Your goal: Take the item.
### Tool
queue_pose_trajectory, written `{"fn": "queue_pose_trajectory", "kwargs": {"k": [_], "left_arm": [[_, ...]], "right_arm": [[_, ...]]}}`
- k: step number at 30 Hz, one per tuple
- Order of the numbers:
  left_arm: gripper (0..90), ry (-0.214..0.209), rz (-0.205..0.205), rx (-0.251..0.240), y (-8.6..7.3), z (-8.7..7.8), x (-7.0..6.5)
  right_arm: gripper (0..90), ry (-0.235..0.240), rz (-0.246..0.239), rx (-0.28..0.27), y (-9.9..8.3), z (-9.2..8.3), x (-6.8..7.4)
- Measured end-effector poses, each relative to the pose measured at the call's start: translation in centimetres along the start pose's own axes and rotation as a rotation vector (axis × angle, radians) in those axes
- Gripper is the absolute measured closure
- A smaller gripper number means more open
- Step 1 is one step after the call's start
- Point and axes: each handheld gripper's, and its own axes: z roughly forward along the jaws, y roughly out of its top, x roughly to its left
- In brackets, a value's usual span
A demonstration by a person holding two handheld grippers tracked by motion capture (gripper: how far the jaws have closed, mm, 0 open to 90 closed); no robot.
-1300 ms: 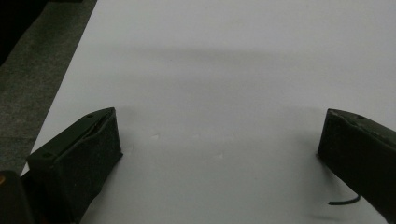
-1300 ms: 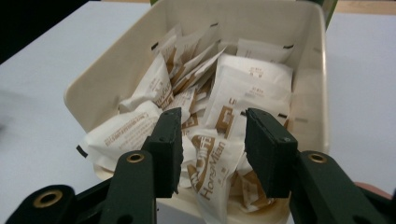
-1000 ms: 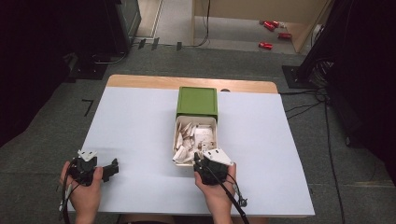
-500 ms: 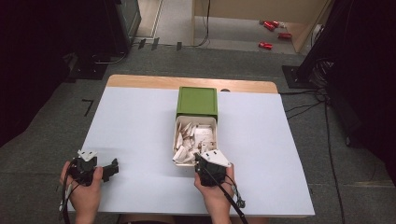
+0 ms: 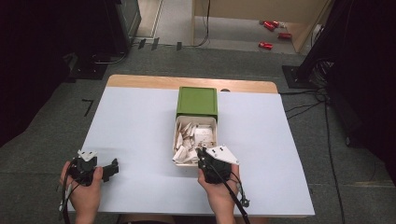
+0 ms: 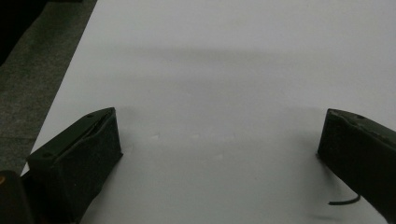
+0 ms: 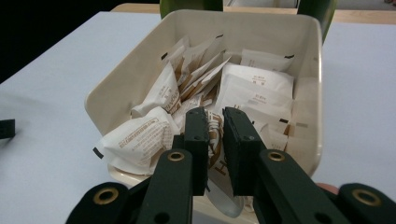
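A cream drawer [image 5: 177, 135] stands pulled out of a green box [image 5: 197, 100] and is heaped with several white and brown paper packets [image 5: 203, 134]. My right gripper [image 5: 200, 152] sits at the drawer's near end. In the right gripper view its jaws [image 7: 216, 114] have just been closing and now pinch a brown-printed packet [image 7: 215, 140] lying over the drawer's front rim [image 7: 100, 95]. My left gripper [image 5: 111, 170] rests at the table's near left. It stands open [image 6: 219, 126] over bare white tabletop, with nothing between its fingers.
The white table [image 5: 140, 126] has a wooden strip along its far edge [image 5: 140, 81]. Grey carpet surrounds it, with cables at the right [image 5: 322, 107] and red objects on the floor far behind [image 5: 271, 25]. A cable trails from the right gripper [image 5: 236, 198].
Little differs in the high view: the right hand has shifted a touch at the drawer's near end. The left hand has kept still.
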Motion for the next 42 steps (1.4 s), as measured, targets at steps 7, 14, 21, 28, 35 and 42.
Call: {"fn": "queue_pose_trajectory", "kwargs": {"k": [7, 14, 21, 28, 35, 42], "left_arm": [[0.0, 0.0, 0.0, 0.0, 0.0, 0.0, 0.0], [0.0, 0.0, 0.0, 0.0, 0.0, 0.0, 0.0], [0.0, 0.0, 0.001, 0.001, 0.0, 0.0, 0.0], [0.0, 0.0, 0.001, 0.0, 0.0, 0.0, 0.0], [0.0, 0.001, 0.001, 0.0, 0.0, 0.0, 0.0], [0.0, 0.0, -0.001, -0.001, 0.0, 0.0, 0.0]], "right_arm": [[81.2, -0.009, 0.0, -0.017, 0.9, -0.7, -0.5], [81.2, -0.035, 0.005, -0.045, 1.8, -2.0, -1.6], [81.3, -0.068, 0.014, -0.063, 2.3, -3.0, -3.1], [81.4, -0.098, 0.024, -0.069, 2.3, -3.5, -4.5], [81.5, -0.128, 0.037, -0.062, 1.8, -3.7, -5.7], [81.5, -0.162, 0.057, -0.06, 0.9, -3.6, -7.7]]}}
